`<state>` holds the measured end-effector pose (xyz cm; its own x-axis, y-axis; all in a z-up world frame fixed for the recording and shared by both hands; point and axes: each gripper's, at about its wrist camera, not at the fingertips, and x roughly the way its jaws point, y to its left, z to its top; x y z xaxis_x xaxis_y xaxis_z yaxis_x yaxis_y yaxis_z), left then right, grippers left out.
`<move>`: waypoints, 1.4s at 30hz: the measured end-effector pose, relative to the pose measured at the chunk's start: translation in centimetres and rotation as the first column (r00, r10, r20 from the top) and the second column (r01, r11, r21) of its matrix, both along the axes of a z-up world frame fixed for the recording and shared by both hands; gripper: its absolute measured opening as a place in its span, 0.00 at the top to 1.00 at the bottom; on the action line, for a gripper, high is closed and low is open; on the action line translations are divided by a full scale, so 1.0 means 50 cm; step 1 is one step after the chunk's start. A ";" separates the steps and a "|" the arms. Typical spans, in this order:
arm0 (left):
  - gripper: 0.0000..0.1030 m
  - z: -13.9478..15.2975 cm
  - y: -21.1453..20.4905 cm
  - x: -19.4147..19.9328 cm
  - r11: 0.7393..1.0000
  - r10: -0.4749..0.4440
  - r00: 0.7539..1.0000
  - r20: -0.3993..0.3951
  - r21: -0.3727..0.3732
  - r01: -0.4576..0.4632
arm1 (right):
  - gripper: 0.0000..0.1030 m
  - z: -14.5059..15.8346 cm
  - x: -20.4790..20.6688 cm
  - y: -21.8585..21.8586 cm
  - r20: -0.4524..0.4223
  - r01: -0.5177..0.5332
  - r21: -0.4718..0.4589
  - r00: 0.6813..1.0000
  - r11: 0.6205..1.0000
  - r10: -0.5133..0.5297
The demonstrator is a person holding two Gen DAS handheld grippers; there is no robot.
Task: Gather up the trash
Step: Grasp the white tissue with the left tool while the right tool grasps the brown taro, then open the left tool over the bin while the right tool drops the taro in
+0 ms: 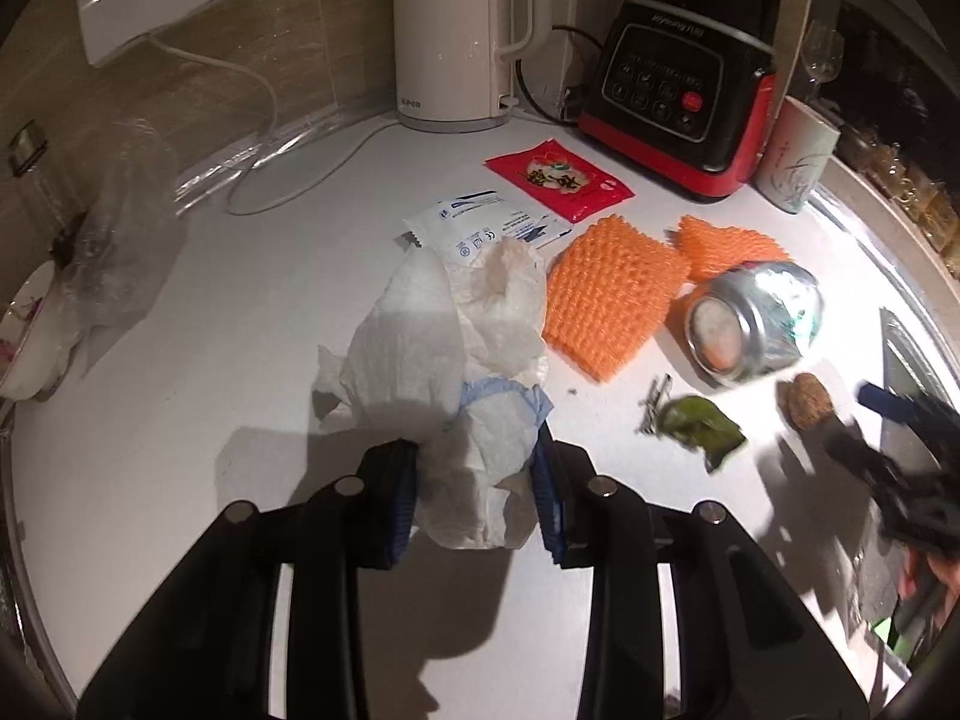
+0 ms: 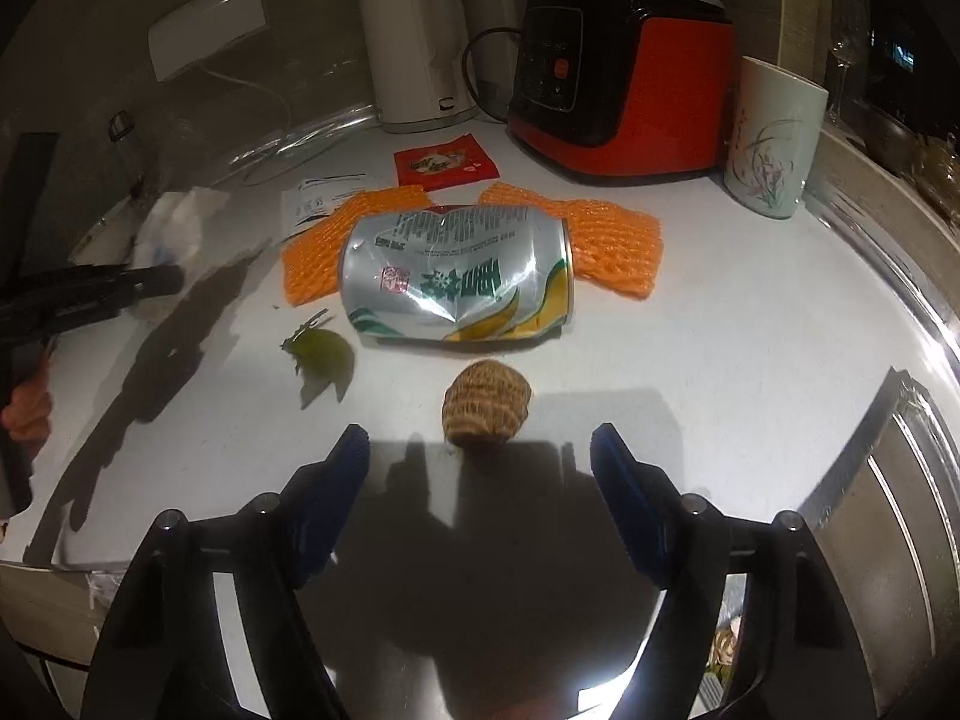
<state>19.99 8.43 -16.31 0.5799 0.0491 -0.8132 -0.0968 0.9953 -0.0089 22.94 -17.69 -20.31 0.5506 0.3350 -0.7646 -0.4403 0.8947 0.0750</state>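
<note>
The left gripper (image 1: 477, 480) pinches with fingers drawn in — the right gripper (image 2: 480, 474) hangs low, fingers spread wide.

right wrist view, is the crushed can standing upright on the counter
No, the crushed can lies on its side on the white counter, dented in the middle, in front of the orange foam nets.

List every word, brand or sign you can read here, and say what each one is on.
"SUPOR": base of the white kettle.
Brand line on top of the red and black blender: looks like "Joyoung", seen upside down, not sure.
"CE" mark: white sachet; its other print is too small.
Red packet: Chinese characters, blurred.
Crushed can: large green Chinese characters, a red seal and fine print, none readable.
</note>
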 end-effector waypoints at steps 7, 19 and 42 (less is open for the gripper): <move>0.68 0.031 -0.020 -0.115 1.000 -0.019 1.000 0.010 0.005 0.019 | 0.54 -0.031 0.044 0.018 -0.047 0.003 -0.051 0.999 0.999 -0.006; 0.68 0.030 -0.049 -0.244 0.995 -0.096 0.995 -0.022 -0.036 0.095 | 0.63 0.000 -0.019 0.018 -0.043 0.014 -0.043 0.999 0.999 -0.016; 0.68 -0.172 -0.196 -0.551 0.825 -0.557 0.798 -0.230 -0.043 0.563 | 0.63 0.080 -0.487 0.001 -0.033 0.160 -0.025 0.987 0.987 -0.160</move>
